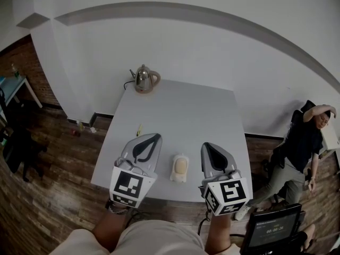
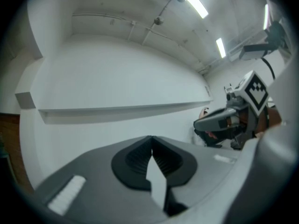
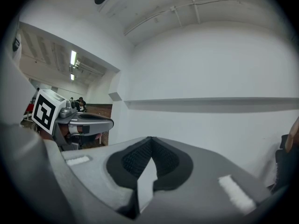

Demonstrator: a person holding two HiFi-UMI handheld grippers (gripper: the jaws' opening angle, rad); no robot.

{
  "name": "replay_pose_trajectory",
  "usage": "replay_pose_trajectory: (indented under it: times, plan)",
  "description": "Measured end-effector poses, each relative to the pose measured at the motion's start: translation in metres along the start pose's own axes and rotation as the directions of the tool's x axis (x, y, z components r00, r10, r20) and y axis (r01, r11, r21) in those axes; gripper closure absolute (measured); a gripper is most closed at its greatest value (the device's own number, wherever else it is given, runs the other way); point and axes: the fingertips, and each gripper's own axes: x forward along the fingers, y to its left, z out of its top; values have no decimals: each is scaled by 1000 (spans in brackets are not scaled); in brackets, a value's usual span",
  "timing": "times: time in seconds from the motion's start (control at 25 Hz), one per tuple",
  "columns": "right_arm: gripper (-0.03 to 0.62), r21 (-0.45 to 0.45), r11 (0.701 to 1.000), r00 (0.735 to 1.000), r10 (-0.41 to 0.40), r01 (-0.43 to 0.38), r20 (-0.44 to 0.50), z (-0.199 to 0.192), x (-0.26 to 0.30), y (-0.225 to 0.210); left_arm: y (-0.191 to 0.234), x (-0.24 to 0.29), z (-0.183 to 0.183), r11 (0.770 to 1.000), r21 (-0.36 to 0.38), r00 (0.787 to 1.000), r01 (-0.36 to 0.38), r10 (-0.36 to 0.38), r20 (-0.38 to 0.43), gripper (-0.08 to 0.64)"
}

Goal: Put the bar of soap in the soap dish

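Note:
A cream bar of soap [image 1: 180, 166] lies in a white soap dish [image 1: 179, 177] near the front edge of the white table [image 1: 180, 116]. My left gripper [image 1: 153, 137] hovers just left of the dish, and my right gripper [image 1: 206, 145] just right of it. Both point level toward the far wall and neither touches the dish. In the left gripper view the jaws [image 2: 152, 142] meet with nothing between them, and the right gripper [image 2: 224, 120] shows off to the side. The right gripper view shows the same closed jaws [image 3: 150, 142], with the left gripper [image 3: 79, 121] beside them.
A metal kettle [image 1: 144, 79] stands at the table's far left corner, its cord trailing off the edge. A small yellow object [image 1: 139, 129] lies near the left edge. A person [image 1: 300, 145] sits to the right of the table, and a screen [image 1: 272, 228] sits at the lower right.

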Motion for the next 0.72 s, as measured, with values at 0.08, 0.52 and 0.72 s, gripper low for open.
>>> replay_pose_trajectory:
  times: [0.08, 0.52, 0.72]
  plan:
    - [591, 2, 1000, 1000, 0, 0, -1, -1, 0, -1, 1, -1, 0, 1000, 5, 1000, -7, 7, 4, 554]
    - [591, 14, 1000, 1000, 6, -6, -12, -6, 1, 2, 0, -3, -6, 1000, -6, 1000, -2, 2, -11, 554]
    - [591, 10, 1000, 1000, 1, -1, -5, -2, 2, 0, 4, -3, -4, 1000, -5, 1000, -6, 6, -8, 554]
